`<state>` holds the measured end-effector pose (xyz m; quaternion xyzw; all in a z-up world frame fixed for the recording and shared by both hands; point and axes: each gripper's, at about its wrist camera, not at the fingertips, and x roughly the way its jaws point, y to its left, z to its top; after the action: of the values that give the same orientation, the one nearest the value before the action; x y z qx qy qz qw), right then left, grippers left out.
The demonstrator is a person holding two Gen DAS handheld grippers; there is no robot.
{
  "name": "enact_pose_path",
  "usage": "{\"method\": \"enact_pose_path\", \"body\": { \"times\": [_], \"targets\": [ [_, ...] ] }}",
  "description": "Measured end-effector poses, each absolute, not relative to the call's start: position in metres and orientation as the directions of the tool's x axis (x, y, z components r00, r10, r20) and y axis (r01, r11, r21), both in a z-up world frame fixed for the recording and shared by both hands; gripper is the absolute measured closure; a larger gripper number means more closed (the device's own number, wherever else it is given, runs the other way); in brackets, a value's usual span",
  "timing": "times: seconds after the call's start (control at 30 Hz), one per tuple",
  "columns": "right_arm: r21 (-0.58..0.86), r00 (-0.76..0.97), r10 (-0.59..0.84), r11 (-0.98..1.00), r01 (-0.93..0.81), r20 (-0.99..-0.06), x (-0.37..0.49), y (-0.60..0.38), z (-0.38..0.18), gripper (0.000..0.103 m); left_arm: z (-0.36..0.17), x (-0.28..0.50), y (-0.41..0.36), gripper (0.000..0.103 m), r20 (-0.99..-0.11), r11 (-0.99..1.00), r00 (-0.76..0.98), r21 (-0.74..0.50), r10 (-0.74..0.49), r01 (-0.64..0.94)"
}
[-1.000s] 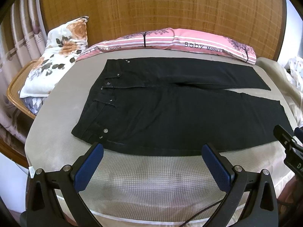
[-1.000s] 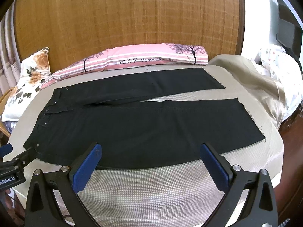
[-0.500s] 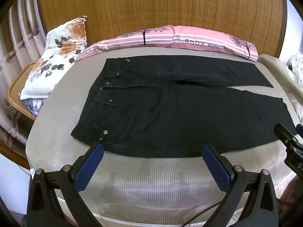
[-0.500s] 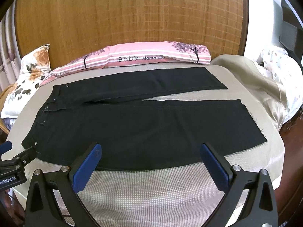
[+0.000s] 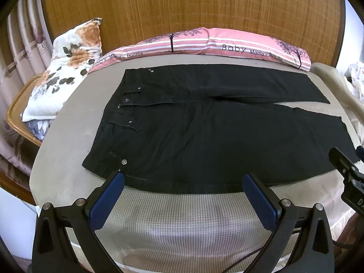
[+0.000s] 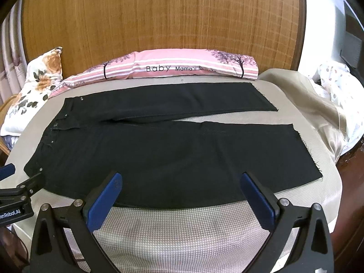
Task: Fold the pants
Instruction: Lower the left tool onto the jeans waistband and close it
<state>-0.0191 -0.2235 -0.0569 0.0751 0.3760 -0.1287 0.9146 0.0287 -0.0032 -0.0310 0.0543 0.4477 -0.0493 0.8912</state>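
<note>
Where the frame ends, right hand-held gripper (image 5: 350, 177) half cut off.

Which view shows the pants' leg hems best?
The right wrist view: both hems lie unobstructed, frayed edges clear, to the right of the open right claw. The left wrist view catches the far hem at its right side, but the right claw's body partly covers the near one.

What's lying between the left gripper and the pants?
Nothing: only bare mattress cover separates the open left gripper from the pants, shown in the left wrist view.
</note>
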Motion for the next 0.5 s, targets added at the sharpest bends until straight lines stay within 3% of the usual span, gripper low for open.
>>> {"method": "enact_pose_path", "body": {
  "times": [0.3,0.5],
  "targets": [
    [0.055,0.621,-0.200,0.929,0.366,-0.758,0.002,-0.237,-0.063,0.000,-0.033,0.051,0.006,0.000,-0.807,0.992,0.589,0.033,-0.046,0.123],
    [0.088,0.620,-0.130,0.947,0.309,-0.774,0.032,-0.242,-0.060,0.000,-0.027,0.093,0.032,0.000,-0.803,0.996,0.594,0.011,-0.047,0.093]
  ]
}}
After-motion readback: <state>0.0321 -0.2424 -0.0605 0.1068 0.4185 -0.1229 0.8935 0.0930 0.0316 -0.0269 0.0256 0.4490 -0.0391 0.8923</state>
